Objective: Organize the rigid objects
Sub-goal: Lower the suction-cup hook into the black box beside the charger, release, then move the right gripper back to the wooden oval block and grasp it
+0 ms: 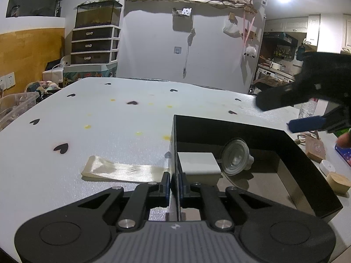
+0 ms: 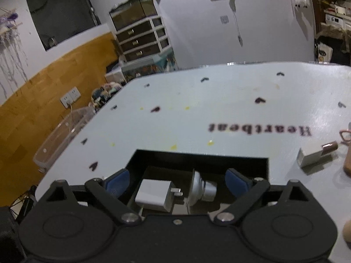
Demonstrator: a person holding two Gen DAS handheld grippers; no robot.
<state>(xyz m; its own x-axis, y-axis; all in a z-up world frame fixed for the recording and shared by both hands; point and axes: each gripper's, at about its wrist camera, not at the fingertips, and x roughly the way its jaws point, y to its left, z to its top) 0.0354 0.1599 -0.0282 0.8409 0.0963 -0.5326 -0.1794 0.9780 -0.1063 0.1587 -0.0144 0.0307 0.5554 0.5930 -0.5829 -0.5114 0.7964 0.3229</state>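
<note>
Box: the black box (image 1: 258, 131) sits on the white table (image 1: 109, 120); a white charger (image 2: 153, 194) and a clear suction cup (image 1: 235, 156) already lie inside, side by side.
Left gripper (image 1: 174, 185): jaws pinched shut on the box's near left wall, steadying it.
Right gripper (image 2: 177, 180): jaws spread wide above the box, holding nothing.
Left to do: a second white adapter (image 2: 313, 156), a wooden block (image 1: 316, 149) and small round pieces (image 1: 326, 166) wait on the table right of the box.
Progress: likely under halfway.
</note>
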